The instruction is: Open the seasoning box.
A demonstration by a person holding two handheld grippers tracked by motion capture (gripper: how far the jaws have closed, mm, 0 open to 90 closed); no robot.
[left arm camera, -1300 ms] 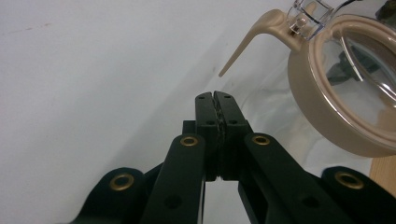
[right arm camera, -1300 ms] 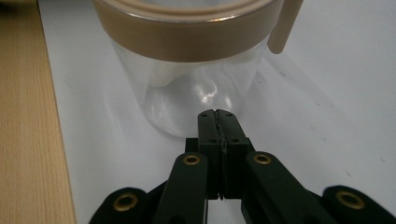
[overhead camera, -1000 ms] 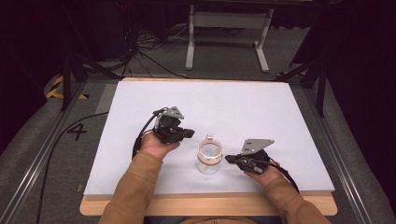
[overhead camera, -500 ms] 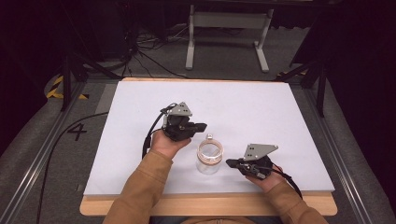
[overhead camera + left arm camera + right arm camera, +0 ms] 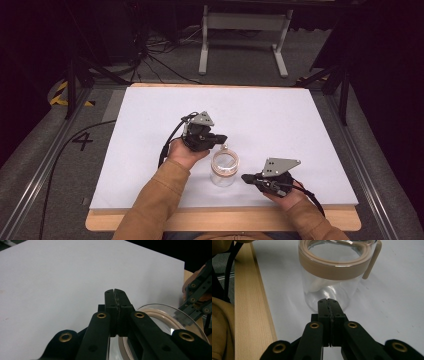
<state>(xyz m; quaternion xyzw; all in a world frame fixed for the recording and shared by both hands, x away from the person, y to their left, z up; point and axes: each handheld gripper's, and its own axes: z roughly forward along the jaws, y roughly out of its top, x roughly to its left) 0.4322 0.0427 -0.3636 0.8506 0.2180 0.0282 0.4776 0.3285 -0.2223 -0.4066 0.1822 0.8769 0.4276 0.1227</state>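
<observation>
Dark studio floor with cables and a metal stand (image 5: 243, 35) surrounds the white surface (image 5: 280, 120), which lies on a wooden board. Near the surface's front edge stands a clear glass jar (image 5: 224, 167) with a tan sealing ring around its mouth and a small tan tab hanging at one side; it is upright.

Just behind and to the left of the jar, the left gripper (image 5: 221, 139) points toward the jar's rim, its jaws pressed together with nothing between them. In the left gripper view the jar's rim (image 5: 160, 315) lies just beside the tips.

On the jar's other side, the right gripper (image 5: 246, 177) points at its lower wall (image 5: 329, 290), jaws likewise together and empty, tips close to the glass.
</observation>
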